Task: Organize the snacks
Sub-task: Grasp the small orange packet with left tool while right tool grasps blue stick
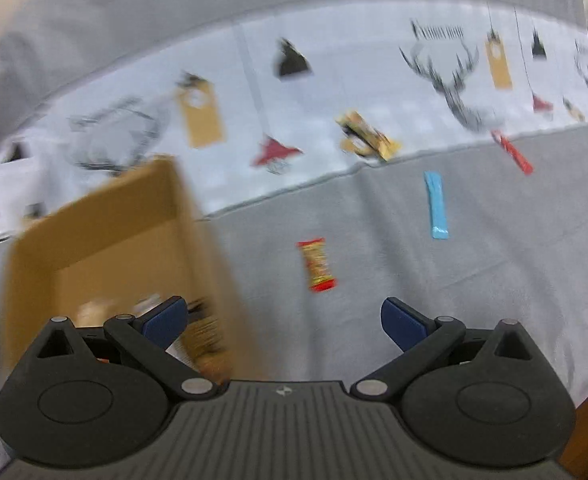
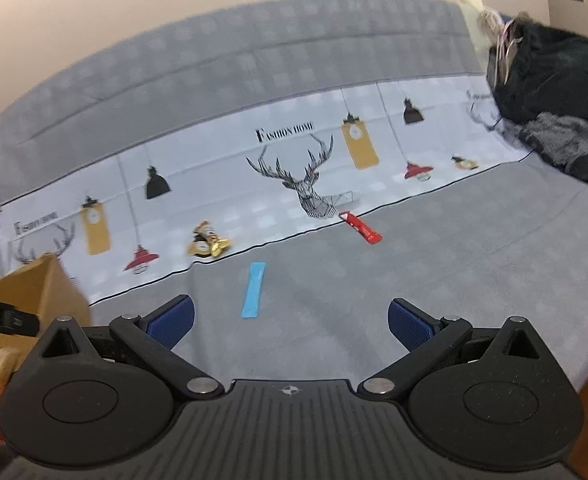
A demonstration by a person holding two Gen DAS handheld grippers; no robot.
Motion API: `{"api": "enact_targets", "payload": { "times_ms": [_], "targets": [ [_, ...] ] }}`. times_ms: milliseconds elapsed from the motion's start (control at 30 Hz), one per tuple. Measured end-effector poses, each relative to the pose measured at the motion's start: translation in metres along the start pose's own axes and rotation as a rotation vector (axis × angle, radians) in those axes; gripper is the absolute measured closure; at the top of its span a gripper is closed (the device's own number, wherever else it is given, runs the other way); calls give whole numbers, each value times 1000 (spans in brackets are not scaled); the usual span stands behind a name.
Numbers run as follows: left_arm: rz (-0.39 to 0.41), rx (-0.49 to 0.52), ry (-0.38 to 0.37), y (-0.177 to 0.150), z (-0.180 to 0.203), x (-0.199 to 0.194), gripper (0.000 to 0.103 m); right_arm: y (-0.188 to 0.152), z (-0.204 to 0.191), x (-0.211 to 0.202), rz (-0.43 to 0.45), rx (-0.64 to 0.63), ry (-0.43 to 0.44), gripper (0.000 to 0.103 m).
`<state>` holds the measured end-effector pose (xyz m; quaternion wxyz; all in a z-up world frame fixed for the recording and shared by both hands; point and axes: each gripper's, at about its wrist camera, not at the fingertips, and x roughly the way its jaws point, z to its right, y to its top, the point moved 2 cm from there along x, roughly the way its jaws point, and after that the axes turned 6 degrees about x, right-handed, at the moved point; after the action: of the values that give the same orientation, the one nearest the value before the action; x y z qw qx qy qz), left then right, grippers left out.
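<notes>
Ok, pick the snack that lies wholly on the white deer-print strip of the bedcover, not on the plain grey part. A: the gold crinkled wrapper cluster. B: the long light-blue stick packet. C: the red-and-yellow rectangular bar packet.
A: the gold crinkled wrapper cluster sits on the white deer-print strip, just above its dark hem, while the long light-blue stick packet and the red-and-yellow rectangular bar packet lie on plain grey fabric.

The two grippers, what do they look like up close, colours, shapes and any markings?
Both look alike. The left gripper and right gripper have matte black bodies with two round housings, angled black link arms with silver pivot pins, and blue ribbed pads on the fingertips. A ridged dark grey centre plate carries a small round emblem. No cables, hands or sleeves show.
</notes>
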<state>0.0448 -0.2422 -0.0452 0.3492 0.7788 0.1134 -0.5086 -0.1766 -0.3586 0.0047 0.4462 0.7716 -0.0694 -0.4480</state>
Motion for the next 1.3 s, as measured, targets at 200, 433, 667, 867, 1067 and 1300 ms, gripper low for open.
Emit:
{"api": "enact_targets", "payload": {
  "times_ms": [200,433,667,867,1067,1300],
  "targets": [
    [-114,17,-5,40,20,113,0,-5,-8,105,-119,-9,1,1],
    [-230,-61,4,40,3,196,0,-21,-29,201,-215,-80,1,1],
    [-230,-107,-75,35,-4,215,0,-34,-58,256,-141,-257,-17,0],
    [-241,-157,-120,38,-11,217,1,-34,-54,260,-75,-267,39,11],
    [-169,-133,-121,44,-4,192,83,-29,-46,252,-66,-315,38,87],
    [-215,-146,-109,37,-17,187,85,-20,-23,243,-98,-221,-25,89]
  ]
}}
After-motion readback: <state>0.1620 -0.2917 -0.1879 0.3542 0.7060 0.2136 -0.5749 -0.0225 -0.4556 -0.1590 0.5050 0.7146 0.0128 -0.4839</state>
